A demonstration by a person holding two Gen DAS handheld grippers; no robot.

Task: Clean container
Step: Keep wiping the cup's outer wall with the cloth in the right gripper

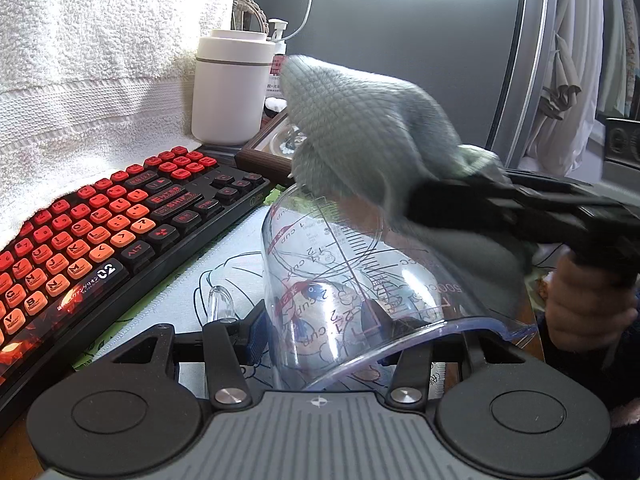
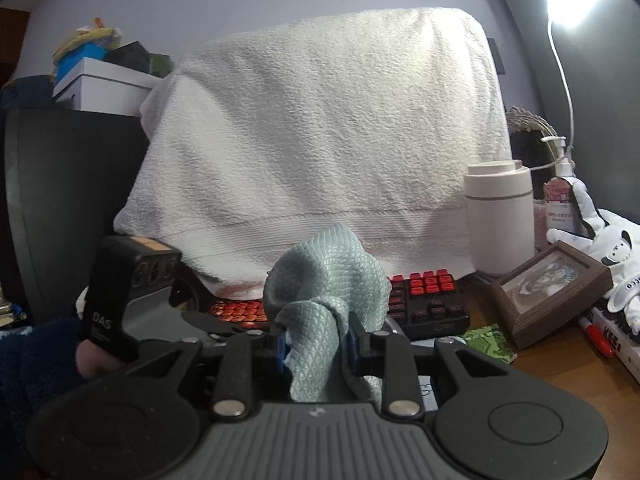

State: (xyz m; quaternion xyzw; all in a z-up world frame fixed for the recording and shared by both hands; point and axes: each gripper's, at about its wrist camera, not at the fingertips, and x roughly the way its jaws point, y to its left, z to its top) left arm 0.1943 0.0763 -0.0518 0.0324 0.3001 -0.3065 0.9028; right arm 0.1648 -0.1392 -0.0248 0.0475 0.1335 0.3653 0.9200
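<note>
Nearest the left wrist camera, the left hand-held gripper point(image 1: 320, 320) is clamped on the clear plastic measuring jug with red and black scale markings point(image 1: 352, 280), tipped so its wall faces the cloth, which steadies it for wiping. Above the jug, the right hand-held gripper point(image 2: 316, 344) is closed on a bunched grey-green waffle-weave cloth point(image 2: 320, 292), leaving a loose lobe free to rub the plastic. Beyond lie the red-and-black keyboard point(image 1: 100, 232) on the desk point(image 2: 480, 312) and the draped white towel point(image 2: 320, 140), both well clear.
</note>
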